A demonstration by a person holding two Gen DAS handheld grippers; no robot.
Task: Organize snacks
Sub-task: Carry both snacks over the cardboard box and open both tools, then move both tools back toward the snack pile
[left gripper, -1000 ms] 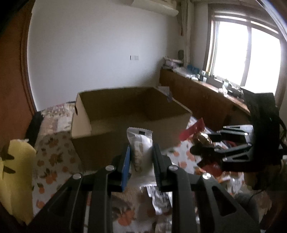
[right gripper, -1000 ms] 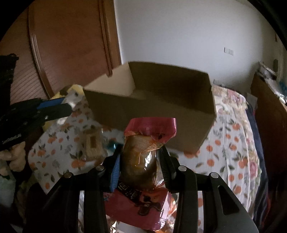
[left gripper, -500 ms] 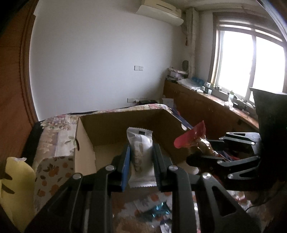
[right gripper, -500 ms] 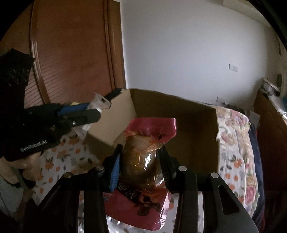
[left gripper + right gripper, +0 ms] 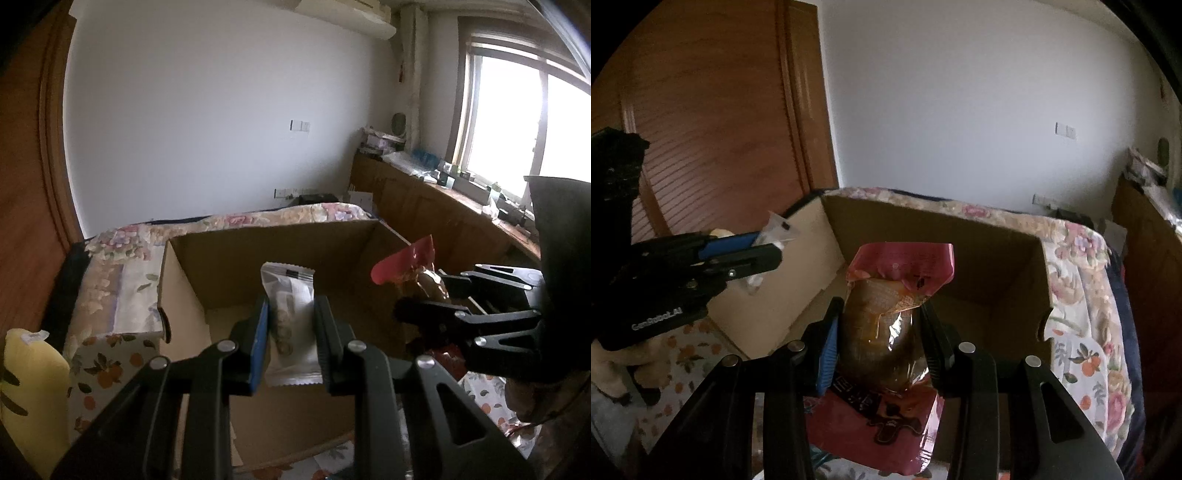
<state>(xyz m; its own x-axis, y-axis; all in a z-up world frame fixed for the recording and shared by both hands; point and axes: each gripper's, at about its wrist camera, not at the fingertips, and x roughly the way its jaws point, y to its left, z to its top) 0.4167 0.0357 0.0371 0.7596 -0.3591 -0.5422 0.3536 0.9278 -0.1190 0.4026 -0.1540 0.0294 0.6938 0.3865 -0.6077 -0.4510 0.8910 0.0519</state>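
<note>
Jaws of the left gripper (image 5: 290,328) clamp a white snack packet (image 5: 290,325); those of the right gripper (image 5: 881,332) pinch a red-topped pouch (image 5: 886,321). Both snacks hang over the open cardboard box (image 5: 280,247) on the bed (image 5: 1082,258). To finish well, carry each past the near wall, lower it, then release. Only the left view shows the window (image 5: 524,122); only the right view shows the wooden door (image 5: 713,122).
</note>
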